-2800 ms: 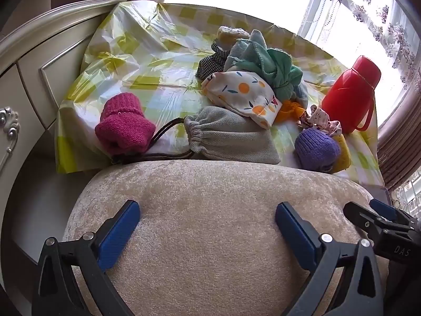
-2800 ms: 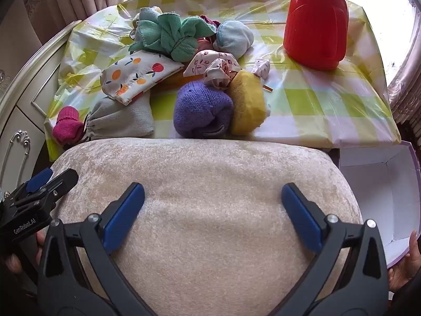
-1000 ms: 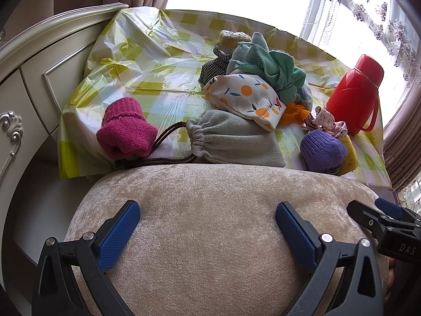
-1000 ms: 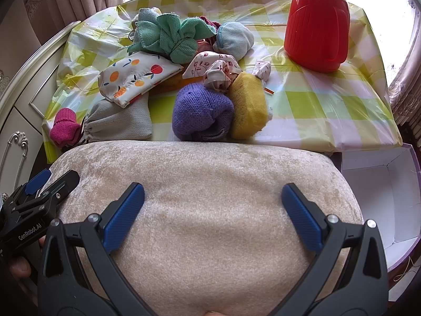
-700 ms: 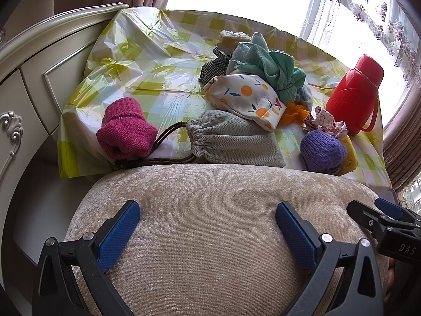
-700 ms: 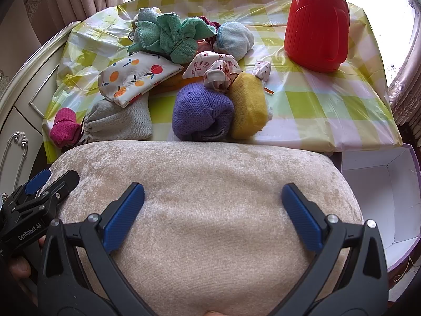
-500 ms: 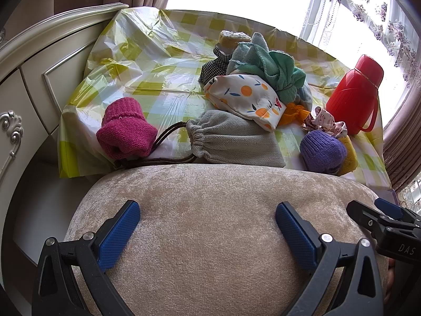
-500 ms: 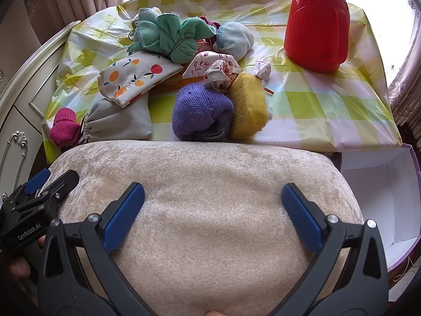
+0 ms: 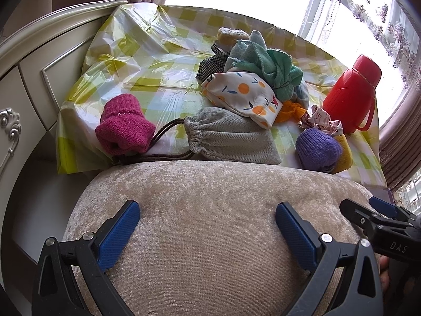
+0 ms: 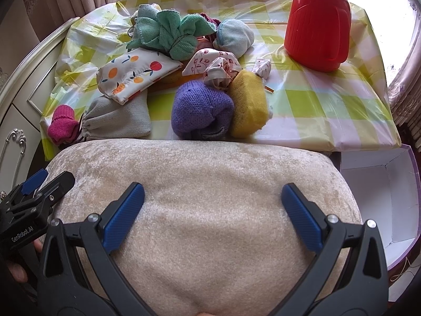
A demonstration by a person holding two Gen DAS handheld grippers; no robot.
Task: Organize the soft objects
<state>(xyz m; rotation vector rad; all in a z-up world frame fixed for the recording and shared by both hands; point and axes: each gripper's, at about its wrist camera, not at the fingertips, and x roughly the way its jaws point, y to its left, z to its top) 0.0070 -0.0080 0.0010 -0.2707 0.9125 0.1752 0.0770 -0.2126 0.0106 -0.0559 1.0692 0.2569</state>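
A yellow-green and white checked tablecloth is covering the table. On it, a pouch is showing oranges on white, beside a grey herringbone bag, a magenta knit, a purple knit, a yellow sponge, a teal towel and a red flask. The cushion before it is looking beige.

You can't see the table's near edge behind that beige cushion, the red flask's top is cropped, and the white box runs off right.
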